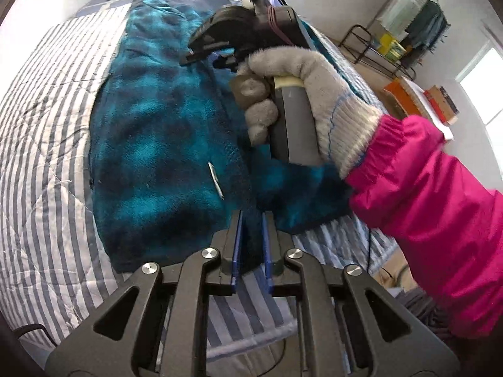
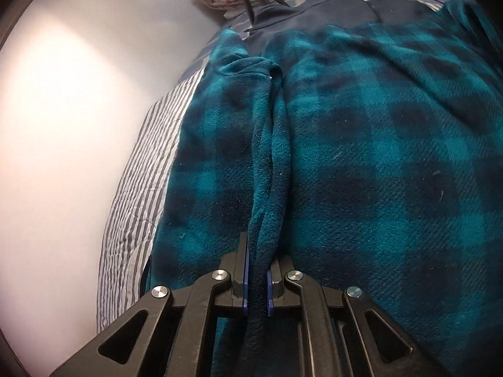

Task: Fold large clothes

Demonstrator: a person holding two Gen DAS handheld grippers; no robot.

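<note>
On the bed (image 1: 47, 132), over a grey-and-white striped quilt, a teal and dark-blue checked fleece garment (image 1: 157, 132) lay spread out, running away from both cameras toward the far end.

Left tongs (image 1: 251, 220): fingers close together, clamped on a dark fold of the fleece at its near edge. Fabric rose straight up between the blue pads. Bulk of the garment lay ahead and to the left of the tips; a small silver zip pull (image 1: 215, 180) sat just beyond them.

Right tongs (image 2: 257, 251): likewise pinched on a raised ridge of fleece, which ran forward from between the pads along the garment's length. Cloth spread flat to both sides of the ridge, wider on the right.

Left wrist view also caught the right hand (image 1: 292, 94), in a grey knit glove with a pink sleeve (image 1: 424, 188), gripping its tool's handle above the fleece.
</note>
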